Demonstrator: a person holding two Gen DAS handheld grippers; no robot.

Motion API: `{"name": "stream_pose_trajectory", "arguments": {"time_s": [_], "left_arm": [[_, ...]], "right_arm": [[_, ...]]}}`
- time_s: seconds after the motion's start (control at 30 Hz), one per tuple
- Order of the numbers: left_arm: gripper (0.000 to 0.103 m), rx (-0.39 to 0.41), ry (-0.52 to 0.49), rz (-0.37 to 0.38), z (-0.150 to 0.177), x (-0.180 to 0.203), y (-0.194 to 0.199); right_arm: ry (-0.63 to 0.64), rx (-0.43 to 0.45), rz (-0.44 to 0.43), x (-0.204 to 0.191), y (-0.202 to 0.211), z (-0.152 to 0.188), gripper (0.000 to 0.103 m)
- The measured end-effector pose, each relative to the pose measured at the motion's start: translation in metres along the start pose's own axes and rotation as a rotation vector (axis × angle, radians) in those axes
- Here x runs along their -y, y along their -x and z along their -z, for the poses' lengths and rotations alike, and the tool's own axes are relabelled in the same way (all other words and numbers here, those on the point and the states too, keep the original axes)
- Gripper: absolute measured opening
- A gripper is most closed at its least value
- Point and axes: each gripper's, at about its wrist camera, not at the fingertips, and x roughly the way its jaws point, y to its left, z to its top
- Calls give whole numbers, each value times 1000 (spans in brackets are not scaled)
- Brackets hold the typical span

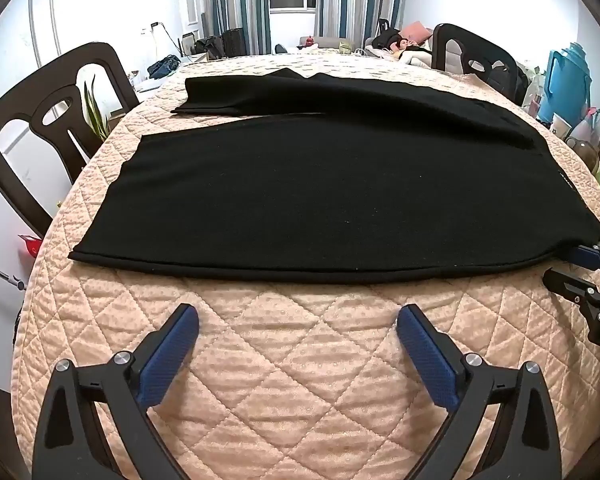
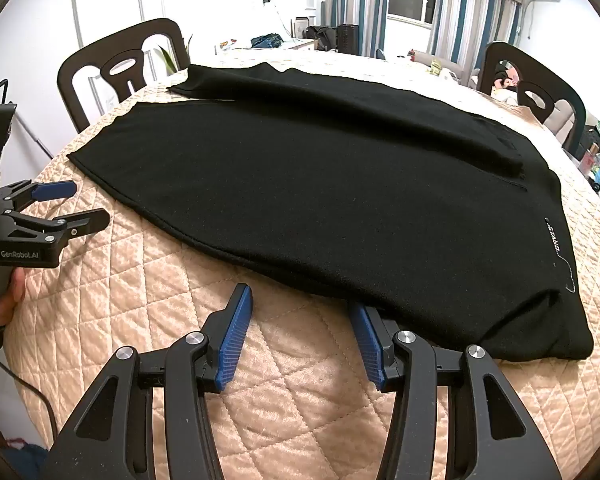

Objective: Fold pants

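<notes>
The black pants (image 1: 320,184) lay spread across the quilted table (image 1: 284,360), long axis left to right. Both grippers stood wide open, holding nothing — the left gripper (image 1: 298,316) short of the near hem at lower centre, the right gripper (image 2: 300,304) nearer, one finger tucked under the waist edge.

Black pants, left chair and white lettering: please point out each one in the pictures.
black pants (image 1: 320,184): left wrist view, middle of the near leg.
left chair (image 1: 40,128): left wrist view, dark backrest.
white lettering (image 2: 554,236): right wrist view, print near the waistband edge.
</notes>
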Motion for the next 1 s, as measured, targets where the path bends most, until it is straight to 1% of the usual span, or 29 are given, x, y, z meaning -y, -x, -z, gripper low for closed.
{"name": "stream_pose_trajectory", "arguments": {"time_s": [0.03, 1.0], "left_arm": [[101, 12, -3, -1, 0, 0, 0], [102, 14, 0, 3, 1, 0, 1]], "right_arm": [[-1, -1, -1, 0, 0, 0, 50], [1, 1, 2, 0, 0, 0, 50]]}}
